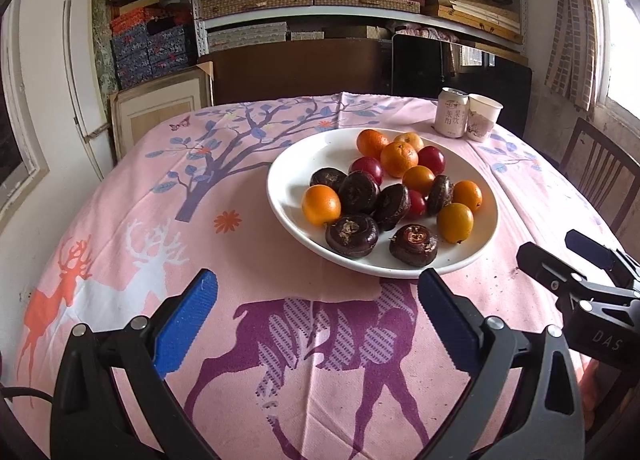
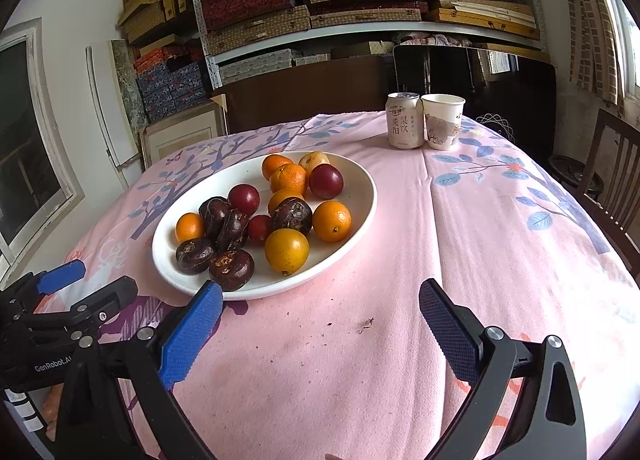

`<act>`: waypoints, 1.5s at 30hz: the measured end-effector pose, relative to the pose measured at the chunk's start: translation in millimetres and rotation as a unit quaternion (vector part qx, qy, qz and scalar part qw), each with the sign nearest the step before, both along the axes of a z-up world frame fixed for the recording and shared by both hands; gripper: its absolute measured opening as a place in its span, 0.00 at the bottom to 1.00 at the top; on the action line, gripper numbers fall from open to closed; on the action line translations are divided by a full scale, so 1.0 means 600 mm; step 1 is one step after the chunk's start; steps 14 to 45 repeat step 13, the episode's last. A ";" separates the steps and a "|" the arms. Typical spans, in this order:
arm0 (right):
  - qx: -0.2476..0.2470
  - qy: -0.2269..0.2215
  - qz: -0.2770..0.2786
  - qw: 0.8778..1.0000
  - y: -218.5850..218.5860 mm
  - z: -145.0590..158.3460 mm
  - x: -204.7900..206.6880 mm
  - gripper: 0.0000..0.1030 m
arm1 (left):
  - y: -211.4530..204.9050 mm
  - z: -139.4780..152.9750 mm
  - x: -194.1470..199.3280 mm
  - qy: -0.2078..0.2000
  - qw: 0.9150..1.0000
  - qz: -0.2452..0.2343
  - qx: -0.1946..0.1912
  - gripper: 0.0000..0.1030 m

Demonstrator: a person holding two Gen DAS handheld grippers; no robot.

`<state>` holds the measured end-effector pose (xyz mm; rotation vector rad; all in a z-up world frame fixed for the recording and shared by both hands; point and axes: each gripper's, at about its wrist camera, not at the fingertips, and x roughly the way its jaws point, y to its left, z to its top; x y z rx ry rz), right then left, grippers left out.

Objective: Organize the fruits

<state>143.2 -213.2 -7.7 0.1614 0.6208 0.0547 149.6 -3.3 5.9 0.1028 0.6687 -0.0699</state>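
Covering the table, a pink tablecloth (image 1: 120, 220) printed with deer and a tree carries a white plate (image 2: 360, 196) heaped with fruits: dark water chestnuts (image 1: 352, 235), oranges (image 1: 399, 159), yellow-orange kumquats (image 2: 287, 251) and red plums (image 2: 326, 181). Behind the plate, well apart from it, a drink can (image 2: 404, 121) stands touching a paper cup (image 2: 442, 122). Near the plate, the left gripper (image 1: 318, 324) and right gripper (image 2: 320, 334) both hang spread wide, holding nothing.

Soft window daylight, fisheye-warped edges.
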 end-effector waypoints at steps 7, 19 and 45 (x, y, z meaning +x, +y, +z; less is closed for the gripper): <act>0.003 0.001 0.002 1.000 -0.001 0.001 0.001 0.97 | 0.001 0.000 0.003 -0.003 1.000 0.014 0.013 0.96; 0.006 0.002 0.004 1.000 -0.001 0.001 0.000 0.97 | 0.006 -0.002 0.006 0.004 1.000 0.014 0.003 0.96; 0.006 0.002 0.004 1.000 -0.001 0.001 0.000 0.97 | 0.006 -0.002 0.006 0.004 1.000 0.014 0.003 0.96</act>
